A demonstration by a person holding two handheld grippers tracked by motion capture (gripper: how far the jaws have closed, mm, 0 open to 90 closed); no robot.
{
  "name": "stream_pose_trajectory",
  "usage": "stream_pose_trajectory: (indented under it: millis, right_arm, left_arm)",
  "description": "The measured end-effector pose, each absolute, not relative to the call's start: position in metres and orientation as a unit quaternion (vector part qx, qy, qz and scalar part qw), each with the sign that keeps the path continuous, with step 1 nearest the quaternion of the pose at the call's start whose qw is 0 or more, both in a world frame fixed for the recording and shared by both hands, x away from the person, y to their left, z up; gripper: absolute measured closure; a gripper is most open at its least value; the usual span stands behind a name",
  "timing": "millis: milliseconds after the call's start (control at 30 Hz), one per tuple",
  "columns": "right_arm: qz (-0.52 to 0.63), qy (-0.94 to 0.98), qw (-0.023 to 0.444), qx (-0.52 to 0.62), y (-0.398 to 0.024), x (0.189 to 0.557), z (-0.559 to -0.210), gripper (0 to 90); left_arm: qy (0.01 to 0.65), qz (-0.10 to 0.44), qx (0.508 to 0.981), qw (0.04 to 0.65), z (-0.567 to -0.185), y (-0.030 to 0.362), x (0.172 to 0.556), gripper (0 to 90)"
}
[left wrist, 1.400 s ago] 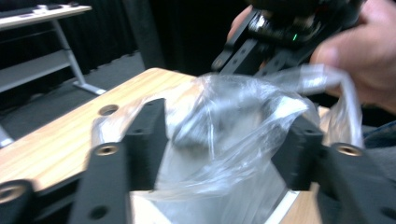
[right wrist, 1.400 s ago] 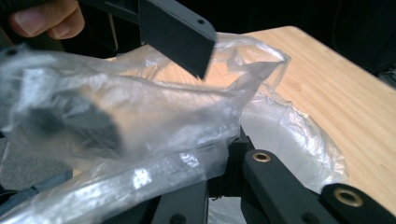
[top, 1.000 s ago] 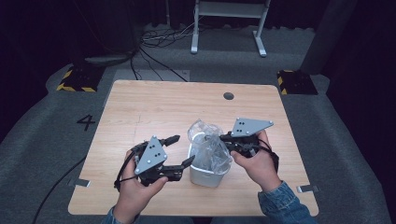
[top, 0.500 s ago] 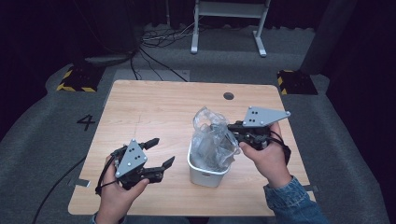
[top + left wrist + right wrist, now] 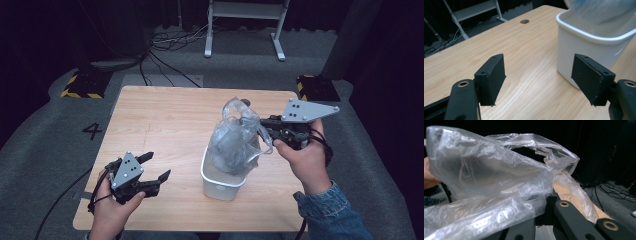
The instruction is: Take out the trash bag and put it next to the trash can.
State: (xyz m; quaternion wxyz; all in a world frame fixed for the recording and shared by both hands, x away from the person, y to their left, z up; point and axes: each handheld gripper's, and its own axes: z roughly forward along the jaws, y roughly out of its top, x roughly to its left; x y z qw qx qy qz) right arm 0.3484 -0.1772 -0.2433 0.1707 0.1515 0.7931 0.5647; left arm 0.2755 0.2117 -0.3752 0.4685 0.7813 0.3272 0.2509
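The right hand-held gripper [image 5: 266,131] pinches the clear plastic bag [image 5: 232,140], which hangs lifted partly out of the white bin [image 5: 220,181] on the desk [image 5: 165,125]. The left hand-held gripper [image 5: 156,169], jaws apart and holding nothing, sits near the bin's left side.

Bin [image 5: 222,181]: on table [image 5: 165,120], right of centre, near front edge.
Bag [image 5: 232,140]: rising out of bin.
Left gripper [image 5: 152,167]: left of bin.
Right gripper [image 5: 265,131]: right of bag.
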Motion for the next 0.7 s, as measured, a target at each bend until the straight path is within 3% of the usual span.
stream_pose_trajectory:
  millis: [367,700]
  right_arm:
    - [0.565,0.778,0.212,0.173,-0.211,0.347,-0.222,89.9]
    - [0.532,0.781,0.239,0.223,-0.243,0.361,-0.239,89.7]
  left_arm:
    - [0.335,0.252,0.790,0.446,-0.391,0.220,0.285,27.1]
    - [0.347,0.248,0.793,0.435,-0.402,0.226,0.290,27.5]
